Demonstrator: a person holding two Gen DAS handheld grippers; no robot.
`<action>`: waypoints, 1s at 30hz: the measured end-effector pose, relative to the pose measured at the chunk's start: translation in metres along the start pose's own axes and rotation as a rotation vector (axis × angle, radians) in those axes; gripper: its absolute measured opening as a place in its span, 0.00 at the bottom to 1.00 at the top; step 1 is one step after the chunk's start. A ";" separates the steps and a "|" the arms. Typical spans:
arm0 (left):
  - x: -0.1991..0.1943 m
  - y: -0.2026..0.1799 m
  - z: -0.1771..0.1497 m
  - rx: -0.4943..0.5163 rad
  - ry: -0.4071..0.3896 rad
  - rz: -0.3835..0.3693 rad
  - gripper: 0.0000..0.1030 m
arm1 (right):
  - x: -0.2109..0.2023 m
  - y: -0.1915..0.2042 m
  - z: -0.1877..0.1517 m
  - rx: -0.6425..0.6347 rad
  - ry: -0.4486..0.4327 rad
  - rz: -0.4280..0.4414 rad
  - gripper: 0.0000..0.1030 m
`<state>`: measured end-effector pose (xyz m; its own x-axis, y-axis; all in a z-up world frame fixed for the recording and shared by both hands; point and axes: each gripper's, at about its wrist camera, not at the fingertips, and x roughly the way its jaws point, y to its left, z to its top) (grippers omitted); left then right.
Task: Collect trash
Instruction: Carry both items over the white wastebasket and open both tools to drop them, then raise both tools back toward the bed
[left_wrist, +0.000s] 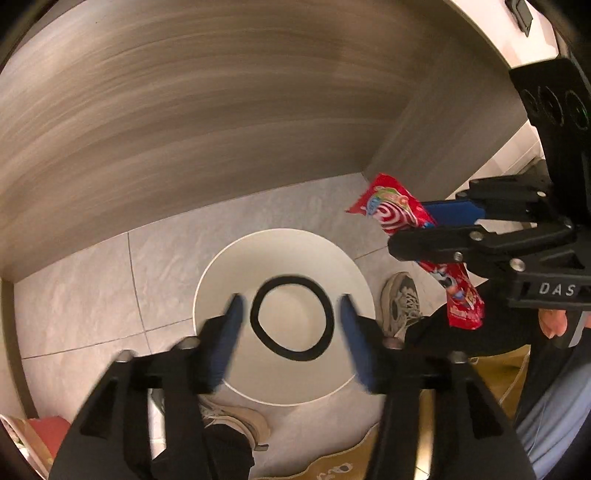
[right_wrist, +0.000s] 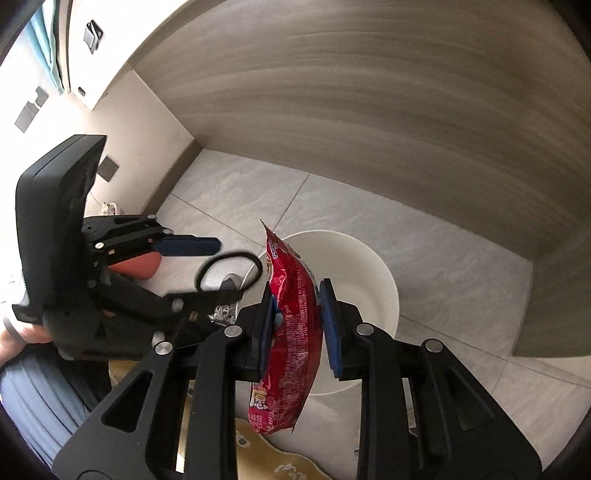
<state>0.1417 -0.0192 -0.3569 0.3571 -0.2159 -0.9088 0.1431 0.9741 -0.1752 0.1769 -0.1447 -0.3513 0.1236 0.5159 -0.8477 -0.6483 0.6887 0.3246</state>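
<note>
A white round bin (left_wrist: 280, 258) stands on the tiled floor below both grippers; it also shows in the right wrist view (right_wrist: 369, 266). My left gripper (left_wrist: 291, 325) is open above the bin, and a black ring (left_wrist: 291, 317) is in the air between its fingers, blurred. The ring shows in the right wrist view (right_wrist: 229, 273) just beyond the left gripper (right_wrist: 207, 269). My right gripper (right_wrist: 295, 325) is shut on a red snack wrapper (right_wrist: 291, 332) and holds it over the bin's near rim. The wrapper (left_wrist: 391, 210) and right gripper (left_wrist: 417, 225) also show in the left wrist view.
A grey wood-grain cabinet wall (left_wrist: 221, 110) rises behind the bin, with a corner panel (right_wrist: 554, 295) at the right. My shoes (left_wrist: 402, 302) stand beside the bin on the floor. A yellow mat (right_wrist: 280, 461) lies at the near edge. A red box (left_wrist: 33, 439) is at lower left.
</note>
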 end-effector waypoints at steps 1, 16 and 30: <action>0.000 0.001 -0.001 -0.008 0.001 0.002 0.77 | 0.002 -0.001 0.001 0.003 0.002 -0.002 0.22; -0.042 0.033 0.004 -0.174 -0.108 0.093 0.93 | 0.033 0.022 0.004 -0.078 0.086 -0.115 0.53; -0.145 0.007 0.004 -0.043 -0.298 0.194 0.93 | -0.112 0.057 0.001 -0.069 -0.232 -0.150 0.94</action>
<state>0.0942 0.0184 -0.2249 0.6281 -0.0302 -0.7775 0.0095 0.9995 -0.0312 0.1270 -0.1621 -0.2373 0.3850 0.5192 -0.7631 -0.6588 0.7336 0.1668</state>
